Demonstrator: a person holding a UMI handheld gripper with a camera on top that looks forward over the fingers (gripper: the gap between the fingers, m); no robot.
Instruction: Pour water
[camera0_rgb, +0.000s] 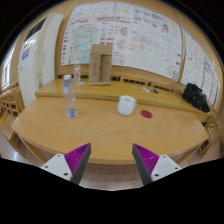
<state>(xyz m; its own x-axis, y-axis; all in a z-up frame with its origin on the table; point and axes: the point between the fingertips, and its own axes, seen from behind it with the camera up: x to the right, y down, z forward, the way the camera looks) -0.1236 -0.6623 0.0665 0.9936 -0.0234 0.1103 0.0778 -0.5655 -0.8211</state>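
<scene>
A clear plastic water bottle (70, 97) stands upright on the round wooden table (100, 128), far beyond my left finger. A white mug (126, 105) stands on the table to its right, further back. My gripper (112, 160) is open and empty, with its purple pads wide apart, held back at the table's near edge. Nothing lies between the fingers.
A small red disc (147, 115) lies on the table right of the mug. A second bottle (76, 74) and a cardboard box (101, 62) stand on the wooden counter behind. A black bag (195, 97) sits at the right. Posters cover the back wall.
</scene>
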